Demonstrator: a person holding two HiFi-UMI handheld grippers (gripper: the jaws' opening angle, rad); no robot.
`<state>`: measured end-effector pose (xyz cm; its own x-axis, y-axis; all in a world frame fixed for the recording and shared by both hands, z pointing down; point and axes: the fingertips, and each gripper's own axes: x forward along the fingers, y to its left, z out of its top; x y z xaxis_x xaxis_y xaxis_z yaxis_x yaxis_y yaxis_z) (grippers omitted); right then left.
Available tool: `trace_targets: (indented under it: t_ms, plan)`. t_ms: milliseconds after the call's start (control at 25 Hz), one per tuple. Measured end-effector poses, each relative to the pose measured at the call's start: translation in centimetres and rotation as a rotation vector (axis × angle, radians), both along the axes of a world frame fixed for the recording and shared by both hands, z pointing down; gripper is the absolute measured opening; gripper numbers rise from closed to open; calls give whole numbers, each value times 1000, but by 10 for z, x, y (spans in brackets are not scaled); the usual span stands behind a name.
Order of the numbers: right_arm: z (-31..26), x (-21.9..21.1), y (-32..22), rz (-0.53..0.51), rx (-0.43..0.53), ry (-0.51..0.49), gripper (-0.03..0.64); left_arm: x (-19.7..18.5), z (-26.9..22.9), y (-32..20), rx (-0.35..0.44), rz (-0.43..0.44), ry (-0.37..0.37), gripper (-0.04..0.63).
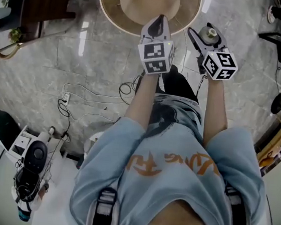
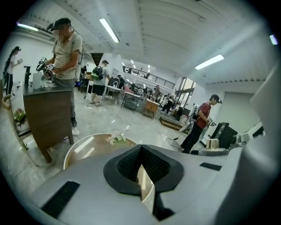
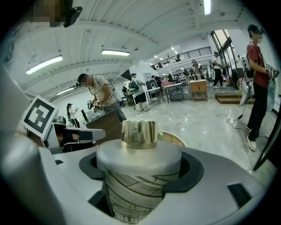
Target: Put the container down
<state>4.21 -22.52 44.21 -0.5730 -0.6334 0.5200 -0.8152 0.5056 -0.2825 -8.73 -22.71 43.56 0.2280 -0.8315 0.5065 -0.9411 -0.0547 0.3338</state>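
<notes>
White cylindrical container with ink line pattern and gold cap (image 3: 137,184), gripped cap-up in the right gripper's (image 1: 205,40) jaws, in the air beside the rim of the round tan table (image 1: 108,9) ahead. Risk: released here, it would probably miss the rim and fall to the grey marble floor (image 1: 87,53). Left gripper (image 2: 141,170) alongside, pads pressed together on nothing; both forearms extended forward.

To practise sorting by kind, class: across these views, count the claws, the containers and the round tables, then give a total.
Claws: 2 (left claw, right claw)
Containers: 1 (container, held in the right claw)
Round tables: 1 (round table)
Total: 4
</notes>
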Motion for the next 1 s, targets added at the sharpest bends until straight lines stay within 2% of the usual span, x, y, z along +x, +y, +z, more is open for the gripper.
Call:
trace_targets:
  t_ms: [240,480,800,1000]
  plan:
    - [69,5,6,-24,-57,7,359,-3,76,7,-85,18,-36,23]
    - [138,3,20,-100,-90,63,359,-1,144,21,-142,38,-56,23]
    - [235,-6,16,-109,-123,51,359,12,225,23,-170,92,-63,23]
    - [261,-11,7,-115,-98,62,359,16,252,21,-177,101,-57,23]
